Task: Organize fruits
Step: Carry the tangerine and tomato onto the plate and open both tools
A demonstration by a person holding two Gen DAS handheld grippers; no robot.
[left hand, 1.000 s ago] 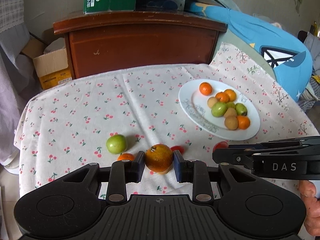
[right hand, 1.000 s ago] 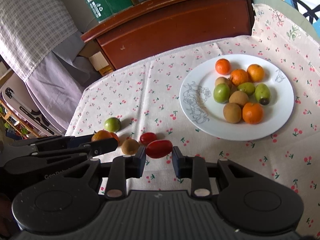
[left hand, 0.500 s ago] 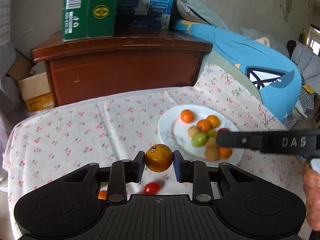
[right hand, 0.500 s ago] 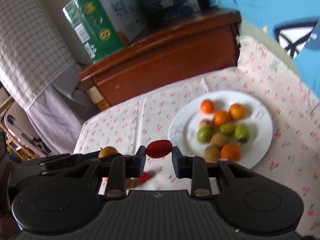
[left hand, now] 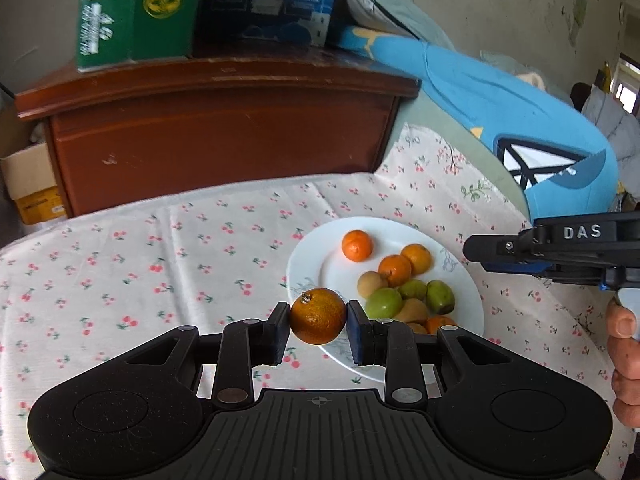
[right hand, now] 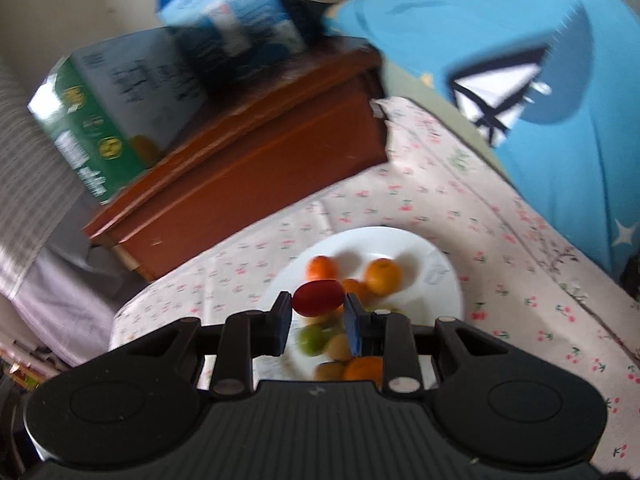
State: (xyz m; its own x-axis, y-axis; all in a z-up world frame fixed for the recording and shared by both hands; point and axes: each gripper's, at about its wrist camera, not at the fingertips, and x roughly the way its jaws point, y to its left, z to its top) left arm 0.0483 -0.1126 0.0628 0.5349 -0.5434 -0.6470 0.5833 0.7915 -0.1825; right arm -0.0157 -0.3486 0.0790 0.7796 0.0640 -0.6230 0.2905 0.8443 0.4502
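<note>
Left wrist view: my left gripper (left hand: 319, 322) clamps a round, mottled orange tangerine (left hand: 318, 315) above the white ceramic plate's (left hand: 316, 256) near rim.
My right gripper (right hand: 316, 314) pinches an oval red tomato (right hand: 318, 298) over it; I'd lower both into bare spots before letting go.

plate (left hand: 312, 256) white | cloth (left hand: 120, 264) cherry print | cabinet (left hand: 224, 140) red-brown

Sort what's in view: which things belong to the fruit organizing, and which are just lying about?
Part of the job:
- orange, clamped in left gripper
- red tomato, clamped in right gripper
- white plate of fruit

Just lying about:
- green carton
- blue carton
- wooden cabinet
- blue bedding
</note>
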